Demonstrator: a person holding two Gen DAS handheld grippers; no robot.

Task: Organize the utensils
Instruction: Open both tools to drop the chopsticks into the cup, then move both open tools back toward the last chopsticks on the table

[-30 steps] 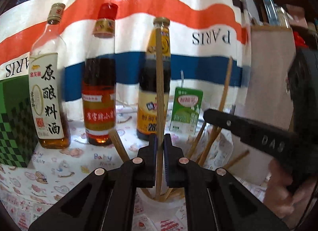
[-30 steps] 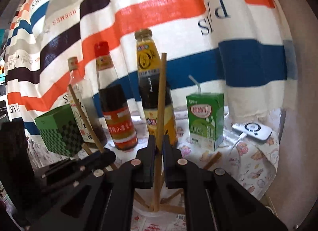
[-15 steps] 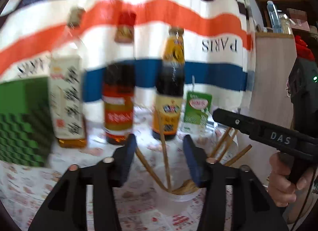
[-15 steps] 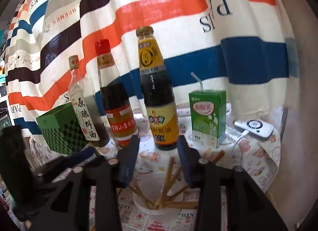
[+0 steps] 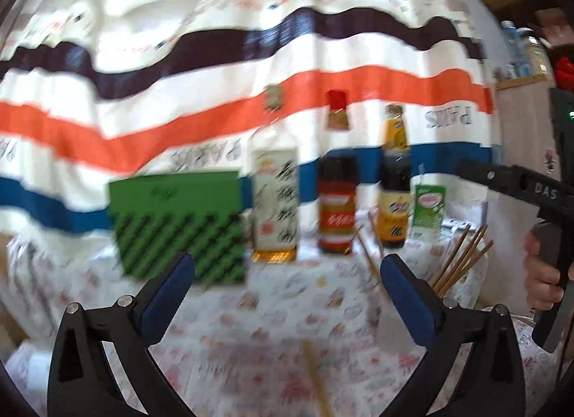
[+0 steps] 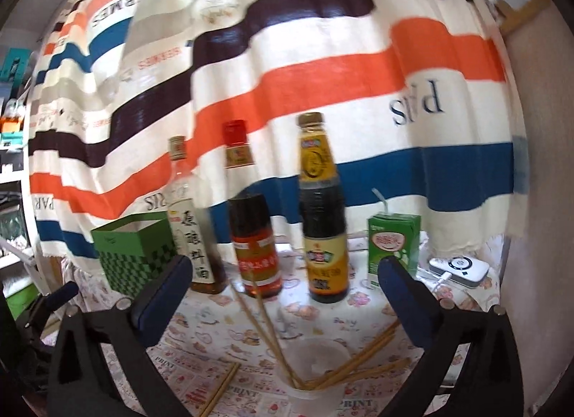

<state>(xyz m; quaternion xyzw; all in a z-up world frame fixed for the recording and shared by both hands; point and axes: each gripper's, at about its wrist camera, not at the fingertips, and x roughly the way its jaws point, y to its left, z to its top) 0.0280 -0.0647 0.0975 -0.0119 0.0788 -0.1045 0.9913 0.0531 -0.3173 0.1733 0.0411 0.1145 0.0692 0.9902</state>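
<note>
Several wooden chopsticks [image 6: 362,359] stand leaning in a translucent white cup [image 6: 317,370] on the patterned tablecloth. They also show at the right of the left wrist view [image 5: 459,259]. A loose pair of chopsticks [image 6: 220,388] lies flat on the cloth left of the cup. One blurred chopstick [image 5: 317,381] lies below my left gripper. My right gripper [image 6: 285,291] is open and empty, above and behind the cup. My left gripper [image 5: 287,289] is open and empty, left of the cup. The right gripper's body [image 5: 516,189] shows at the right of the left wrist view.
Three sauce bottles [image 6: 324,209] stand in a row at the back, with a green checked box [image 6: 132,248] to their left and a green milk carton [image 6: 393,245] to their right. A white device [image 6: 459,268] lies far right. A striped cloth [image 6: 287,76] hangs behind.
Both grippers opened wide, let go of their chopsticks into the cup and pulled back and up. The left gripper swung left, so the view is blurred.
</note>
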